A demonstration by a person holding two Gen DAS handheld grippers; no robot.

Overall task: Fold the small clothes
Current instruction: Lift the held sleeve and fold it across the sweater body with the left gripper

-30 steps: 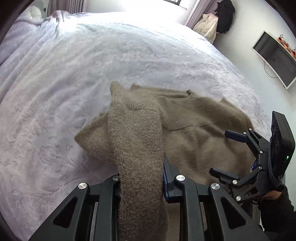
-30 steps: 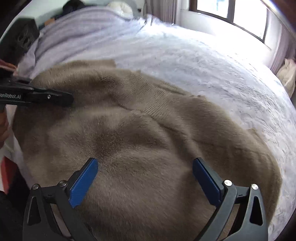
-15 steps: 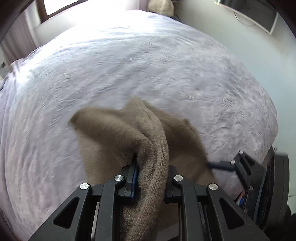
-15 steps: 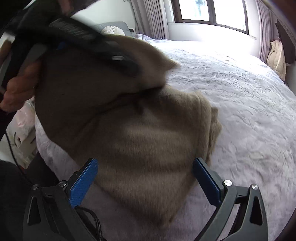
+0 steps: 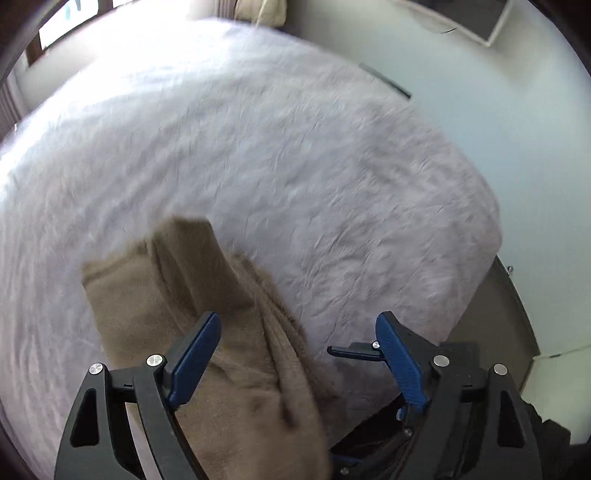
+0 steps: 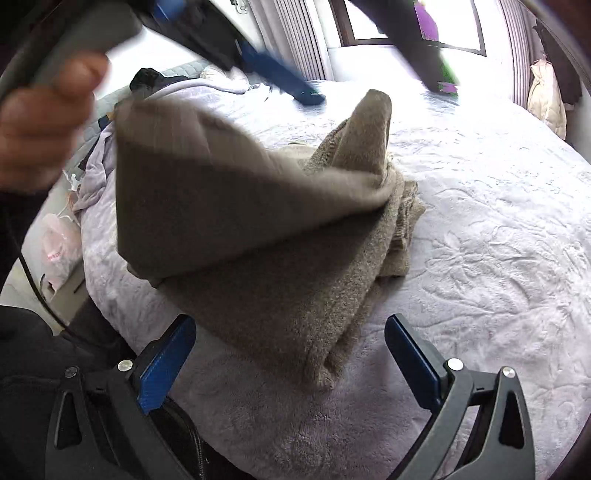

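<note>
item: brown knit sweater, bunched and partly folded on the bed, near the bed's near edge. lower layers rest flat on the lilac bedspread; one flap is raised in the air at upper left of the right wrist view, blurred; a narrow sleeve-like part stands up behind it.

left tool: blue-padded fingers spread wide, nothing between them gripped. in its own view the sweater lies below and beyond the left finger, passing under the gap toward the lower edge; whether cloth touches the finger cannot be told. seen from the right wrist view, the left tool is above the raised flap, blurred, fingers apart, with the person's left hand on its handle.

right tool: fingers spread, holding nothing. the sweater's near folded corner sits between and just ahead of the two fingertips, apart from both pads. in the left wrist view one right tool finger shows just beside the sweater's right edge.

surroundings: window and curtains beyond the bed.
</note>
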